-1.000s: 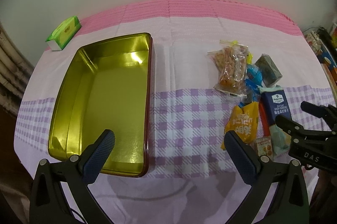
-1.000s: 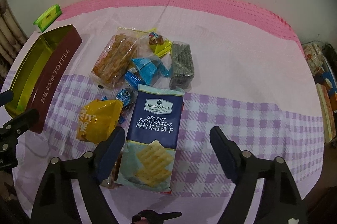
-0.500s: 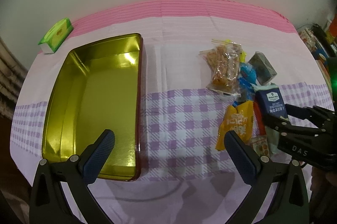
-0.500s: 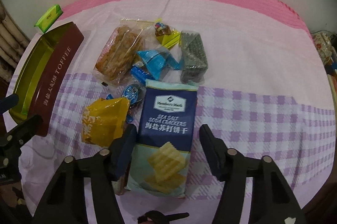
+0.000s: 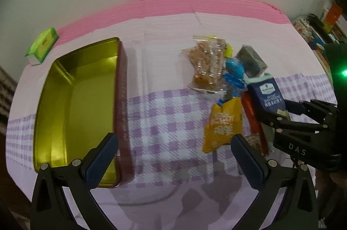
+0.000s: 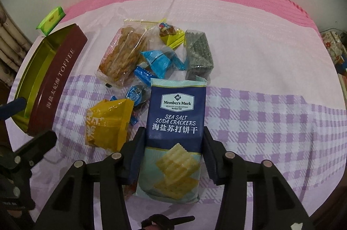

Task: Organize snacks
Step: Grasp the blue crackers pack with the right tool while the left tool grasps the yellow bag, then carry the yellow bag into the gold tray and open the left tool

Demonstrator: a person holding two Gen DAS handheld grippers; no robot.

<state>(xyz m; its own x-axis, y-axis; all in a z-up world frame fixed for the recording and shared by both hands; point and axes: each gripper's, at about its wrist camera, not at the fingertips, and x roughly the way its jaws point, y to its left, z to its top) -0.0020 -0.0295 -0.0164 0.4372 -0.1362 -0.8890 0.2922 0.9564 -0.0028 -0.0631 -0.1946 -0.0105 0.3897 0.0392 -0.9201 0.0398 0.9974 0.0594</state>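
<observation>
The right gripper [image 6: 173,149] has its fingers clamped on the cracker pack [image 6: 175,113]. The left gripper [image 5: 173,156] has its fingers wide apart beside the tin [image 5: 73,100].

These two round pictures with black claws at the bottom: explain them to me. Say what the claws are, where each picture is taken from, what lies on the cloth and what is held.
There is no robot. A person carries a two-fingered hand-held gripper in each hand, and each one has a wide-angle camera looking along its fingers; that makes the pictures round.

The left view shows the left hand-held gripper open, hovering near an empty gold tin.

The right view shows the right hand-held gripper with a finger on each side of a blue pack of soda crackers.

On the pink and purple cloth lies a heap of snacks: a yellow packet, a clear bag of fried snacks, blue wrapped sweets and a dark block. A green box sits behind the tin.
</observation>
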